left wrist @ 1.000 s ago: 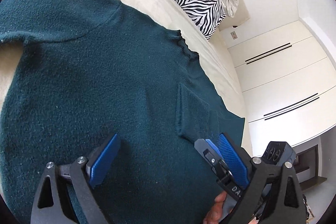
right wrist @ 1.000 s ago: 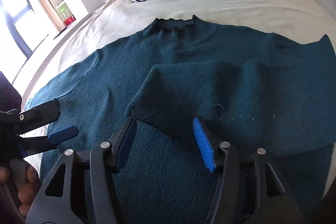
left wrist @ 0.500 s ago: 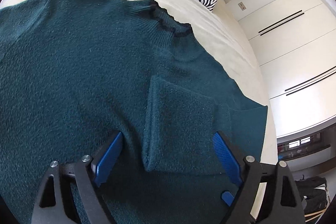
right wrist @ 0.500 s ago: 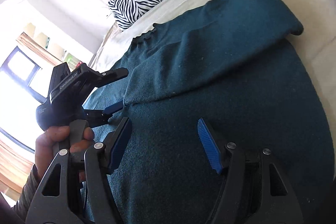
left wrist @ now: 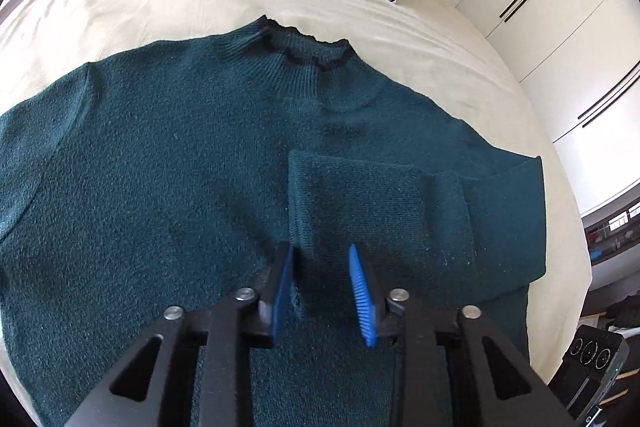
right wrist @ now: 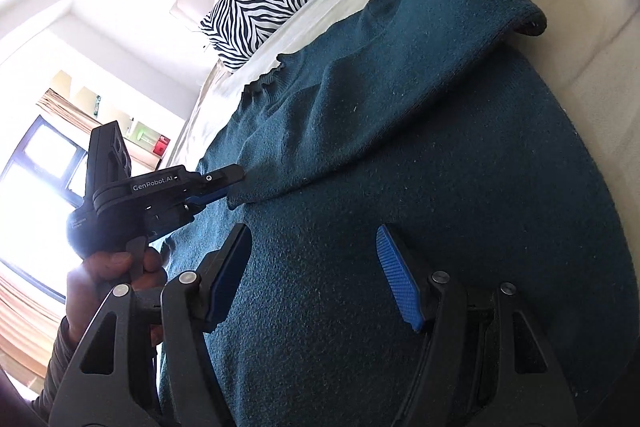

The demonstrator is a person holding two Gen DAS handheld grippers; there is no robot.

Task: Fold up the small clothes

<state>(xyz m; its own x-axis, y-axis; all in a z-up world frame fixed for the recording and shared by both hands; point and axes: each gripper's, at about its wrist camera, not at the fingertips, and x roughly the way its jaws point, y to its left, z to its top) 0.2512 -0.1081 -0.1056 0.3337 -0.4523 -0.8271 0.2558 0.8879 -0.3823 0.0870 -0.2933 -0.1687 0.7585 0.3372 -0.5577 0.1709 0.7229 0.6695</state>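
L gripper (left wrist: 322, 289) round sleeve cuff (left wrist: 316, 227), maybe touching

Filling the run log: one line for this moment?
stage: sleeve fold | left hand-held gripper: narrowed around sleeve cuff | right hand-held gripper: open above sweater

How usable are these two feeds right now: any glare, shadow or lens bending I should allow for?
Left wrist view: even light, the sweater sharp; the left gripper casts a dark shadow on the folded sleeve; the wardrobe bows at the rim. Right wrist view: the window is blown out, washing out the left side; the right gripper is clear.
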